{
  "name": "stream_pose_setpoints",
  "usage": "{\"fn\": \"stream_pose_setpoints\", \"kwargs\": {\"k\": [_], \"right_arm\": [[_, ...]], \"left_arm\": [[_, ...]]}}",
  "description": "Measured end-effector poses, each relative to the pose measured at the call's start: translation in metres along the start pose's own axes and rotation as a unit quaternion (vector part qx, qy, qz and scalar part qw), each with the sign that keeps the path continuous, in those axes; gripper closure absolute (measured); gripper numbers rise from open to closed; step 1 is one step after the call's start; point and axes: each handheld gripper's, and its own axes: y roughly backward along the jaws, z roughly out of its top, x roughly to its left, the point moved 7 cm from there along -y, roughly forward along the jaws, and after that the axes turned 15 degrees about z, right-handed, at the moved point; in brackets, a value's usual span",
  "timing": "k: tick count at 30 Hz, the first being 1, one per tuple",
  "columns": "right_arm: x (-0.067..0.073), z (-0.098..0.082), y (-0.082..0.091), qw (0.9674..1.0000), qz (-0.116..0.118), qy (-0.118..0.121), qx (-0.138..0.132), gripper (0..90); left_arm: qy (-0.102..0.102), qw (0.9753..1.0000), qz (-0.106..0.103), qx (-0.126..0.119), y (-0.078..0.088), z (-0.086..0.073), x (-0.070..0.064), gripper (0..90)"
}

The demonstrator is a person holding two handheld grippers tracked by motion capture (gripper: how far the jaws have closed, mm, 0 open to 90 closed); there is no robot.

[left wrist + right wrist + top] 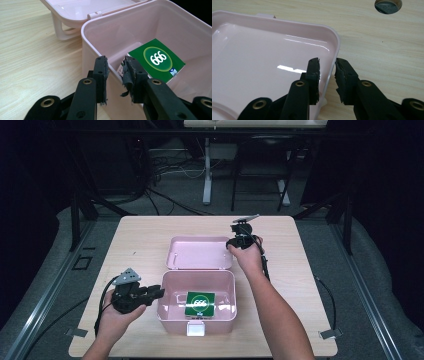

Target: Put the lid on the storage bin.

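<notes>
The left gripper view reads "666" on the glossy green packet lying flat inside the smooth pink plastic box; the left gripper straddles that box's near wall, jaws slightly apart. The right gripper brackets the rounded lid rim, jaws narrowly parted, beside a round hole in the wood-grain table.

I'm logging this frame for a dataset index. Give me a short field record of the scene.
container: pink box, open
lid: pink lid, flipped back flat on table
contents: green packet marked 666
left tool: straddles box's left wall, jaws slightly apart
right tool: straddles lid's rim, jaws slightly apart
</notes>
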Motion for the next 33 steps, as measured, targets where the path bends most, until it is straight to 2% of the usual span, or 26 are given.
{"fn": "stream_pose_setpoints", "kwargs": {"k": [2,4,13,33], "right_arm": [[-0.001,0.0,-0.002,1.0,0.003,0.003,0.001,73.4],[-0.001,-0.002,-0.003,1.0,0.005,-0.006,0.004,73.7],[-0.003,-0.002,-0.004,0.9998,0.004,-0.02,0.002,79.2],[0.004,0.005,0.008,0.9991,0.012,-0.021,-0.034,82.5]], "left_arm": [[0.004,1.0,0.0,-0.002,0.0,0.0,0.0,72.4],[0.005,1.0,-0.002,-0.001,0.0,0.0,0.0,72.6],[0.005,1.0,0.001,-0.002,0.0,0.0,0.0,72.7],[0.003,1.0,0.003,-0.002,0.0,0.0,0.0,73.5]]}}
